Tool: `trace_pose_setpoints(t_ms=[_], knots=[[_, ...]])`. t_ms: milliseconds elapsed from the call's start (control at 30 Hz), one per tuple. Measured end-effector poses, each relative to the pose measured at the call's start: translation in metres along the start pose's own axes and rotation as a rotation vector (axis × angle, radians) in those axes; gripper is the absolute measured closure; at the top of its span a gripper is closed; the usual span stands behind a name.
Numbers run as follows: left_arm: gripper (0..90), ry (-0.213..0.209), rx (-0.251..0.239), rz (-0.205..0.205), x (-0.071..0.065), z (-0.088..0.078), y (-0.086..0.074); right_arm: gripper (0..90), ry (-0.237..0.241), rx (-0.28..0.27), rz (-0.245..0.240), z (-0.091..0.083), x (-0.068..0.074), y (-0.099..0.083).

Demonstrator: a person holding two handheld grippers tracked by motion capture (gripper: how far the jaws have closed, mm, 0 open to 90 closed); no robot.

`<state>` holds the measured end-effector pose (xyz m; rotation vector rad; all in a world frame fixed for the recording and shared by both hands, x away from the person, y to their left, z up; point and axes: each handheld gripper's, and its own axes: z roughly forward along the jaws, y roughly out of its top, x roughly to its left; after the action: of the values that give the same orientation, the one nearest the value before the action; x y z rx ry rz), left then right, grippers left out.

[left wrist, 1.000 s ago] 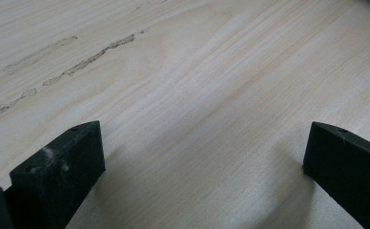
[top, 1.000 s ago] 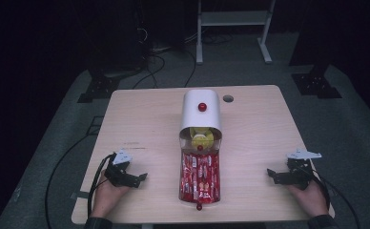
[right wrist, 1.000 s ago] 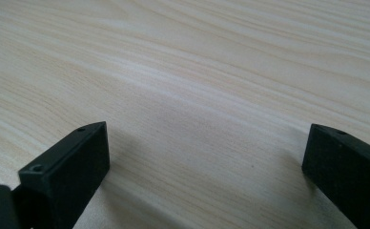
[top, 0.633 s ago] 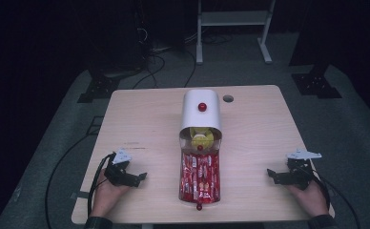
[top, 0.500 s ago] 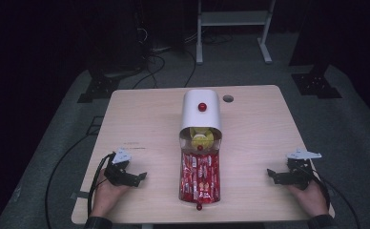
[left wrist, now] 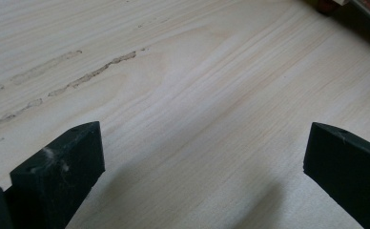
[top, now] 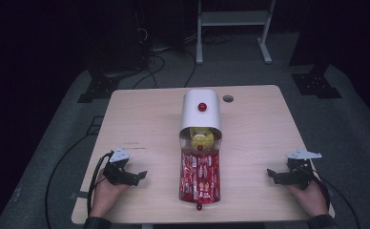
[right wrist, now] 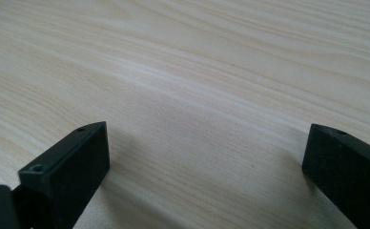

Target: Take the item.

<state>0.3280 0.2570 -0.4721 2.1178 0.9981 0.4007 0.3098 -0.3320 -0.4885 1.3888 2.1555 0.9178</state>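
High view: your biggest thing is the light wood table (top: 140,119), w/ a small round hole (top: 228,98) near its far edge. Dead centre there's a white rounded container (top: 201,114) lying on its side w/ a red knob (top: 202,107) on top, open mouth facing you. Something yellow (top: 202,139) sits inside the mouth, can't tell what exactly. Right in front of it, touching the mouth, is a clear tray (top: 200,177) packed w/ red snack packets, running toward the near edge. Tiny red ball (top: 199,207) at the tray's near end.

Your left gripper (top: 142,175) rests on the table near the near-left corner, pointing right toward the tray but well apart from it. Your right gripper (top: 271,174) is on the near-right side, pointing left at the tray, also well apart.

Left gripper view: jaws spread wide, nothing btwn them, just bare wood w/ some scuff marks (left wrist: 64,81); a bit of the tray's edge shows far right. Right gripper view: same deal, jaws wide apart, plain wood grain btwn them.
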Motion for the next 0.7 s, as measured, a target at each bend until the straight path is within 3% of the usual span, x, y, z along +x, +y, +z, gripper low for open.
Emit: trace_pose_setpoints(t_ms=[700], knots=[[0.0,-0.042,-0.003,0.019,-0.017,-0.007,0.014,1.3,0.003,0.000,-0.006,0.003,-0.001,0.003]])
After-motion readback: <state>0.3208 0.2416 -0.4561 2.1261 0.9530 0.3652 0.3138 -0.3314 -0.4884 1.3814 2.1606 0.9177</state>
